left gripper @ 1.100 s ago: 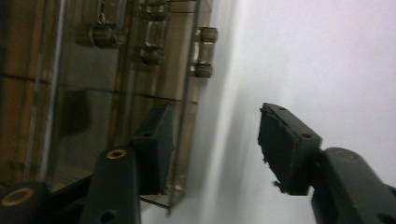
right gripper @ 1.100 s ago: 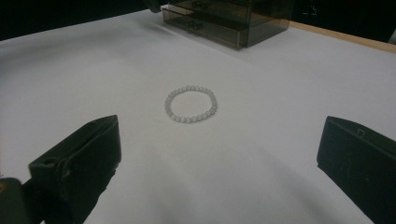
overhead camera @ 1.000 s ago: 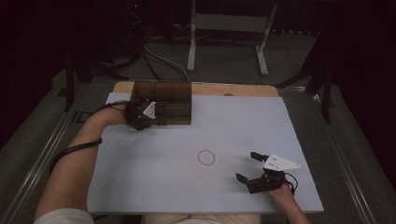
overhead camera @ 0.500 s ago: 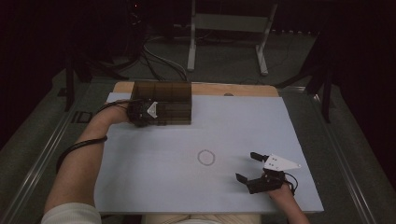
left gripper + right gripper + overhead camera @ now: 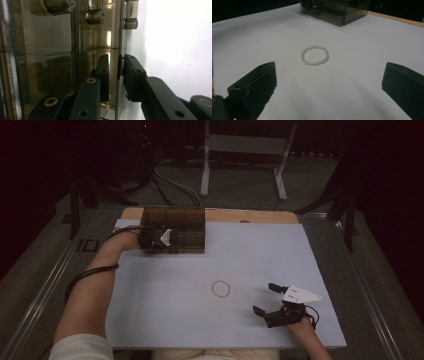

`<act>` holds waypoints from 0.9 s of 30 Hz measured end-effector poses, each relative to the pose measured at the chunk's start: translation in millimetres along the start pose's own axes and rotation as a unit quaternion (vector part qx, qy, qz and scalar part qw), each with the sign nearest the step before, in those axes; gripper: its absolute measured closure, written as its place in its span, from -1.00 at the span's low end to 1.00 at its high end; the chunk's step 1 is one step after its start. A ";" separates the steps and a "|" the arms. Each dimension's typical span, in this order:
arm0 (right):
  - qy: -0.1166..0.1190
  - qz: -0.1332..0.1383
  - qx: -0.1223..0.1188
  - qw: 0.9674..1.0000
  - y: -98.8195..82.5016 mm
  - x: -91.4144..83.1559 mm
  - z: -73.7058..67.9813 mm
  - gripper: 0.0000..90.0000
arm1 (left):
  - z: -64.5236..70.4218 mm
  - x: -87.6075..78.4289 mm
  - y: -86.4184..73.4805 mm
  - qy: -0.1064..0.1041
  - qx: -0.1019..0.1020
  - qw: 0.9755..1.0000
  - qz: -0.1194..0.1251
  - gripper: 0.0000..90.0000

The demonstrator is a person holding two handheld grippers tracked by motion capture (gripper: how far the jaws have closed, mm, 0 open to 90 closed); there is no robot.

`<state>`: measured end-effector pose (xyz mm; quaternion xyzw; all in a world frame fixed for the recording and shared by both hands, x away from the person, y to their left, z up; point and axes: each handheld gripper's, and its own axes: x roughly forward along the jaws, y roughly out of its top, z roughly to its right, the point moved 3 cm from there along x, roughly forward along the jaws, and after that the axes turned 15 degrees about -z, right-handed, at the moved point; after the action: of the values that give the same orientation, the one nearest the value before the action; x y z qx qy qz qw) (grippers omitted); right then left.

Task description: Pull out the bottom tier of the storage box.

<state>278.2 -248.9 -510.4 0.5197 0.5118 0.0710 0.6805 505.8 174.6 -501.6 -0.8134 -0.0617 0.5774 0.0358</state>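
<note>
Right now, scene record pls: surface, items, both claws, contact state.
surface: white table sheet
box: smoked clear box with drawers, at the far left of the sheet
bracelet: pale bead bracelet, flat near the middle, nothing touching it
left claw: left claw at the box front; jaws have just been closing, one on each side of a thin clear panel; the left gripper view doesn't settle whether the pads press it
right claw: right claw open, low over the sheet, aimed at the bracelet, apart from it
</note>
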 end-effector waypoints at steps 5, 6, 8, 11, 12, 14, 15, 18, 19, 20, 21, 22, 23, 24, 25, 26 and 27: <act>0.000 0.000 0.000 1.000 -0.1 -0.2 0.1 -1.00 | -0.3 0.9 1.4 -0.002 0.007 1.000 -0.008 0.75; 0.000 0.000 0.000 1.000 -0.1 -0.2 0.1 -1.00 | -0.4 1.3 1.8 -0.005 0.006 1.000 -0.008 0.80; 0.001 0.001 0.000 1.000 -0.1 -0.2 0.3 -1.00 | -0.2 2.0 2.5 -0.006 0.009 1.000 -0.009 0.82; 0.000 0.001 0.000 1.000 -0.1 -0.3 0.3 -1.00 | -0.2 2.5 2.7 -0.010 0.012 1.000 -0.011 0.88; 0.000 0.001 0.000 1.000 -0.1 -0.4 0.4 -1.00 | -0.8 2.3 2.6 -0.014 0.012 1.000 -0.010 0.89; 0.000 0.000 0.000 1.000 -0.2 -0.4 0.5 -1.00 | -1.4 1.7 2.6 -0.022 0.015 1.000 -0.010 0.90; 0.000 0.000 0.001 1.000 -0.3 -0.4 0.6 -1.00 | -1.2 1.6 2.6 -0.024 0.017 1.000 -0.009 0.91; 0.000 0.001 0.001 1.000 -0.2 -0.8 0.7 -1.00 | -0.6 0.4 2.3 -0.035 0.017 0.999 -0.010 0.93; -0.001 0.002 0.001 1.000 -0.2 -0.9 1.0 -1.00 | 0.2 0.1 2.2 -0.041 0.017 0.999 -0.010 0.93; -0.001 0.002 0.003 1.000 -0.3 -1.0 1.2 -1.00 | 1.1 -0.3 2.1 -0.043 0.021 0.999 -0.008 0.94; 0.000 0.002 0.003 1.000 -0.3 -1.1 1.4 -1.00 | 2.1 -0.7 2.0 -0.043 0.022 0.999 -0.008 0.94; -0.001 0.002 0.003 1.000 -0.2 -1.1 1.5 -1.00 | 2.7 -1.3 1.4 -0.046 0.024 0.999 -0.009 0.94; -0.001 0.002 0.003 1.000 -0.1 -1.2 1.4 -1.00 | 2.8 -1.6 1.0 -0.047 0.024 0.999 -0.008 0.94; -0.001 0.003 0.003 1.000 -0.1 -1.3 1.2 -1.00 | 3.5 -2.0 0.7 -0.050 0.023 0.998 -0.008 0.95; -0.001 0.003 0.003 1.000 -0.1 -1.3 1.2 -1.00 | 3.5 -2.0 0.7 -0.050 0.023 0.998 -0.008 0.95; -0.001 0.003 0.002 1.000 0.0 -1.3 1.1 -1.00 | 4.6 -2.5 0.7 -0.050 0.024 0.998 -0.008 0.95; -0.001 0.002 0.001 1.000 0.1 -1.3 1.0 -1.00 | 5.7 -2.7 1.0 -0.053 0.018 0.998 -0.009 0.94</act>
<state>278.3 -250.3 -509.6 0.5214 0.5098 0.0714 0.6805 499.6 173.1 -501.1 -0.7802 -0.0598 0.6204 0.0525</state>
